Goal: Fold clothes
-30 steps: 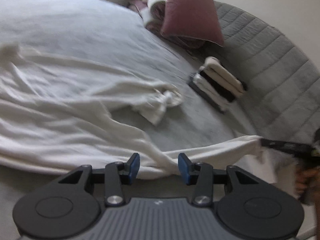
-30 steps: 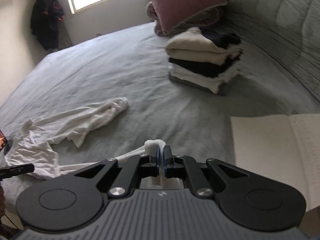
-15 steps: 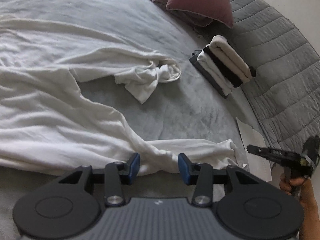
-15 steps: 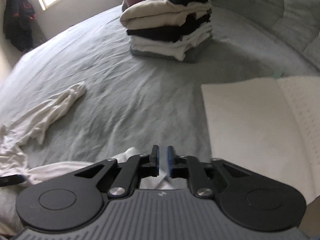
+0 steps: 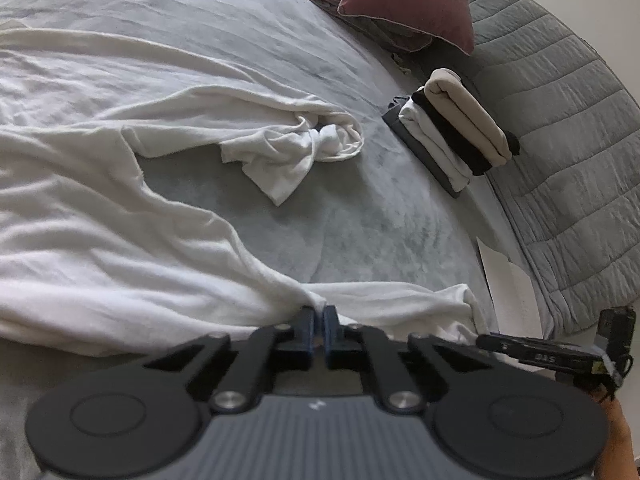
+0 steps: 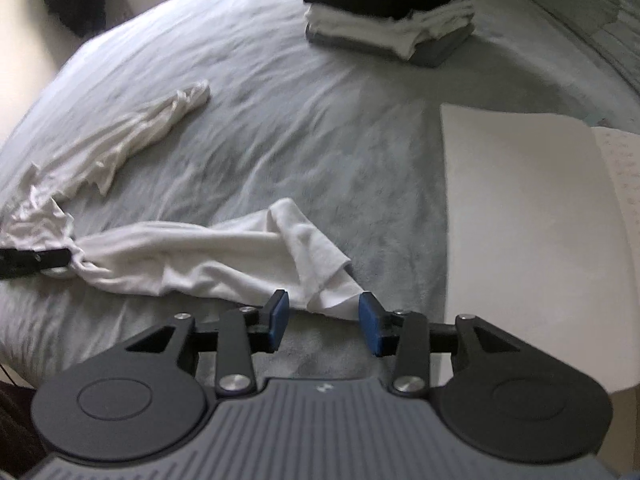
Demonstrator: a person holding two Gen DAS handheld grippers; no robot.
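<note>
A white long-sleeved garment (image 5: 120, 240) lies crumpled across the grey bed (image 5: 360, 220). My left gripper (image 5: 319, 314) is shut on a bunched fold at its near edge, where the near sleeve joins the body. That sleeve (image 6: 200, 256) stretches over the sheet towards my right gripper (image 6: 322, 320). The right jaws are opening, and the sleeve's end lies loose just ahead of the blue pads (image 6: 278, 314) without being pressed. In the right wrist view the left gripper's fingers (image 6: 36, 260) pinch the fabric at the far left. The other sleeve (image 6: 132, 136) lies twisted further back.
A stack of folded clothes (image 6: 388, 12) sits near the quilted grey headboard (image 5: 560, 120). An open notebook (image 6: 520, 208) lies on the bed right of my right gripper. A dark pink pillow (image 5: 408, 4) rests at the head end. Dark clothing (image 6: 76, 0) hangs by the far wall.
My left gripper has shut on the garment's near edge. My right gripper has dropped lower and opened, and the sleeve end that it held now lies on the sheet.
</note>
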